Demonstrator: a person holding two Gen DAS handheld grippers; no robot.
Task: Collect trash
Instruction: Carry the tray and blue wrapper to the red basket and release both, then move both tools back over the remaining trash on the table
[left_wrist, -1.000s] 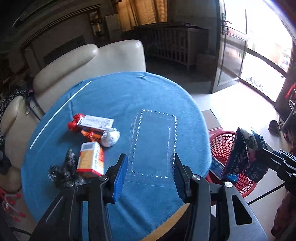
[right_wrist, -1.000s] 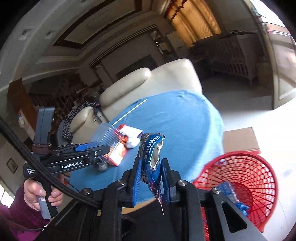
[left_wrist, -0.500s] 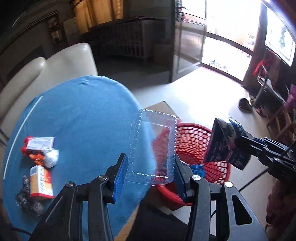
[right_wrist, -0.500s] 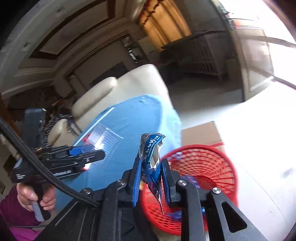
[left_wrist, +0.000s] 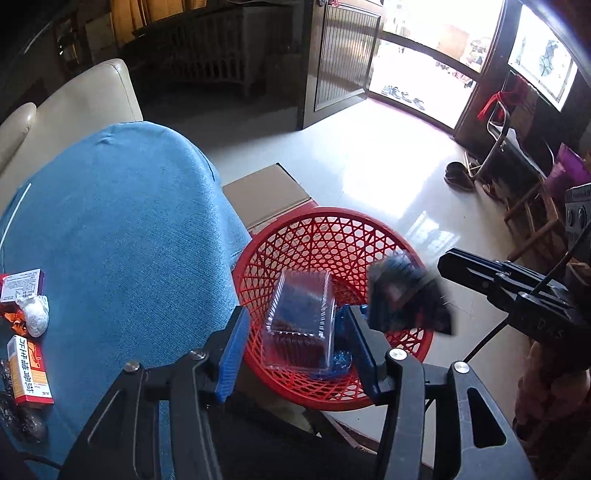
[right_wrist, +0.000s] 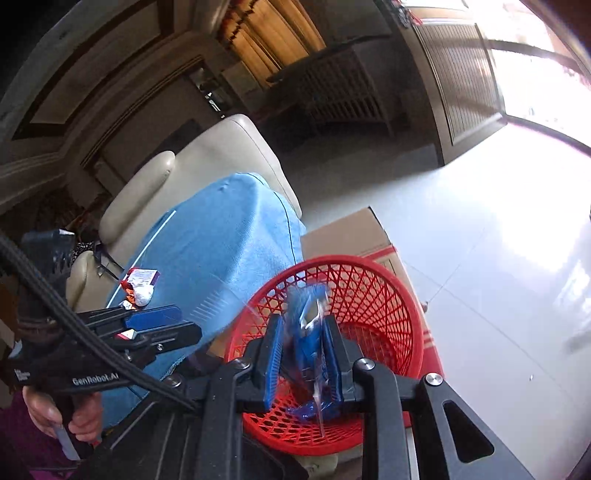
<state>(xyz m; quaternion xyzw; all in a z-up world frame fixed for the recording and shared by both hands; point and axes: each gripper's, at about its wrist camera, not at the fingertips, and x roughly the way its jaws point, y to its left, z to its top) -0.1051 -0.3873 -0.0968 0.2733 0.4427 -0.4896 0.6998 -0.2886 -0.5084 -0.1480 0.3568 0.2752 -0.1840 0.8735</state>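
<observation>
**Clear tray free over red basket**

Clear plastic tray (left_wrist: 300, 321) inside red basket (left_wrist: 325, 236), untouched between left gripper (left_wrist: 293, 345) jaws just opened wider. Blue wrapper (right_wrist: 308, 332) pinched in narrow right gripper (right_wrist: 303, 360) jaws above basket. Boxes (left_wrist: 27, 365) on table (left_wrist: 122, 229) at 9 o'clock.

Daylight pours in through the open doorway (left_wrist: 417, 62) and windows at the upper right of both views, blown out to white. It throws a hard glare across the pale floor (left_wrist: 373, 173), brightest in the right wrist view. The room's far side by the curtains (right_wrist: 273, 33) stays dim, with dark corners. Fisheye bending curves walls and door frames near the edges. The dark blue wrapper (left_wrist: 406, 299) is smeared by motion blur in both views, and the clear tray (left_wrist: 301, 321) is slightly soft. The table (left_wrist: 122, 229) is evenly lit and sharp.
</observation>
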